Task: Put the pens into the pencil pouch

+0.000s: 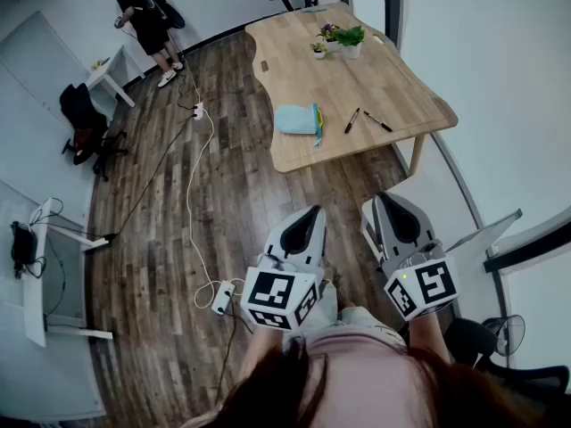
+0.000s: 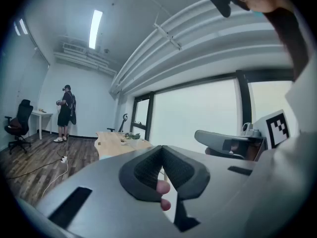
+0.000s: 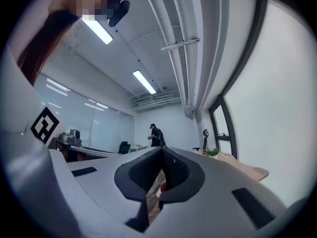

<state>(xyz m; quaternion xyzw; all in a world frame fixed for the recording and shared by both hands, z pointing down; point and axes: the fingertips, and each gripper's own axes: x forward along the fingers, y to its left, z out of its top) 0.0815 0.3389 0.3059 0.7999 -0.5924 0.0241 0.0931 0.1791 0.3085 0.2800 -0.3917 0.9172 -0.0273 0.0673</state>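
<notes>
Potted plants (image 1: 348,37) on table (image 1: 379,83); person (image 1: 143,18) standing far corner.

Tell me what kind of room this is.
Likely an office or lab room: a wooden table, a white desk, a black office chair, and power cables trailing across the floor.

your head view is evenly lit and cool in tone; the table (image 1: 348,78) is its brightest patch and throws only a soft shadow on the floor (image 1: 178,239). daylight washes the window (image 2: 198,113) to flat white. the strip light (image 2: 94,29) glares. all views bend hard at the edges; both gripper views have black corners. the left gripper (image 2: 161,155) looms near, slightly soft.
</notes>
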